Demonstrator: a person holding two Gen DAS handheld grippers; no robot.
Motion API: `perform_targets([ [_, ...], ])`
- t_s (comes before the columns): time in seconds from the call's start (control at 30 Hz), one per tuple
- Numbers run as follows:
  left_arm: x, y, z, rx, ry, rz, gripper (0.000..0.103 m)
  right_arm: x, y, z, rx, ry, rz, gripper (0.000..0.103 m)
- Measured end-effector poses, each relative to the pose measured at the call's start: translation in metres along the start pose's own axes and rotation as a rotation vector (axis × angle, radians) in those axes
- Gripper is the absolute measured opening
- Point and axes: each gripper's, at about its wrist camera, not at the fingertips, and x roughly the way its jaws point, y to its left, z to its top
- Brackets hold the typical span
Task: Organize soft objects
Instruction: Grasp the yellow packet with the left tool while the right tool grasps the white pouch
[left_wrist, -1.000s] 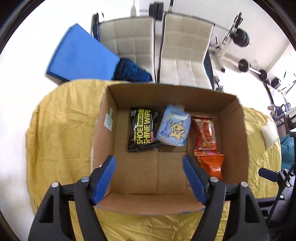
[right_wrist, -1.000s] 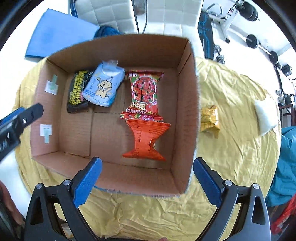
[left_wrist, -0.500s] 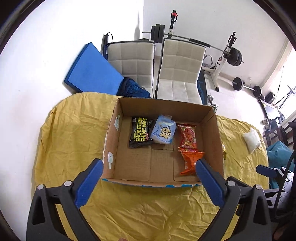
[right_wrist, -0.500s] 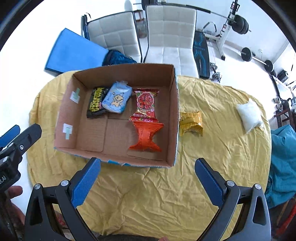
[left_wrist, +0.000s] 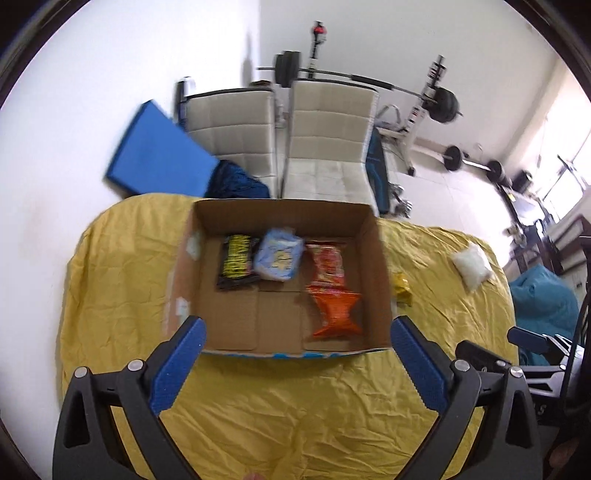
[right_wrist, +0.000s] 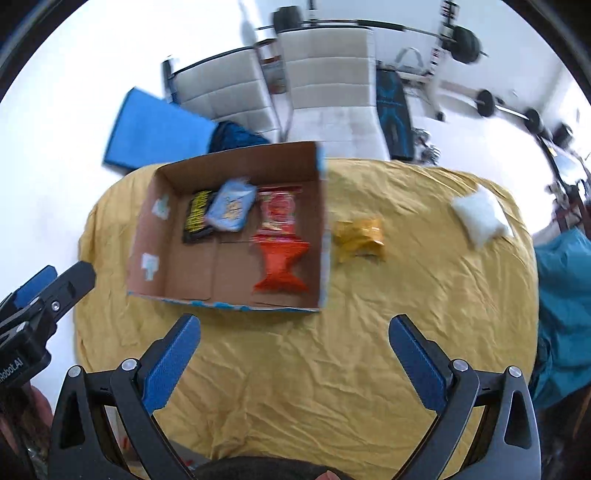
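Note:
An open cardboard box (left_wrist: 382, 280) (right_wrist: 321, 206) sits on the yellow-covered table (left_wrist: 295, 398) (right_wrist: 314, 369). Inside lie a black wipes pack (left_wrist: 236, 260) (right_wrist: 197, 214), a light blue pack (left_wrist: 279, 254) (right_wrist: 231, 205), a red pack (left_wrist: 327, 264) (right_wrist: 279, 210) and an orange pack (left_wrist: 336, 310) (right_wrist: 282, 264). A yellow pack (right_wrist: 358, 240) (left_wrist: 402, 286) and a white pouch (right_wrist: 478, 214) (left_wrist: 472, 264) lie on the cloth right of the box. My left gripper (left_wrist: 295, 332) and right gripper (right_wrist: 295, 328) are open, empty, held above the cloth near the box's front edge.
Two white chairs (left_wrist: 280, 147) (right_wrist: 280, 88), a blue mat (left_wrist: 155, 162) and a dark blue bundle (right_wrist: 236, 136) stand behind the table. Weight equipment (left_wrist: 439, 107) is at the back right. A teal cushion (right_wrist: 565, 295) is at the right.
Both grippers have pulled back and up from the box, so it looks smaller and farther. The left gripper's jaws have opened wider. The packs have not moved.

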Motion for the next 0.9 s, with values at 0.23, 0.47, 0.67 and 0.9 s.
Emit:
perform_targets([
  [0.23, 0.071, -0.114, 0.042, 0.101, 0.147, -0.149, 0.102, 0.004, -0.154, -0.007, 0.278, 0.010, -0.136, 0.103],
  [0.47, 0.202, -0.232, 0.070, 0.493, 0.419, -0.057, 0.102, 0.014, -0.291, -0.008, 0.436, 0.019, -0.222, 0.103],
  [0.67, 0.285, -0.265, 0.047, 0.885, 0.552, 0.155, 0.102, 0.051, -0.360, -0.004, 0.383, 0.124, -0.260, 0.103],
  [0.9, 0.350, -0.258, 0.017, 1.086, 0.714, 0.247, 0.102, 0.116, -0.380, 0.008, 0.296, 0.241, -0.249, 0.103],
])
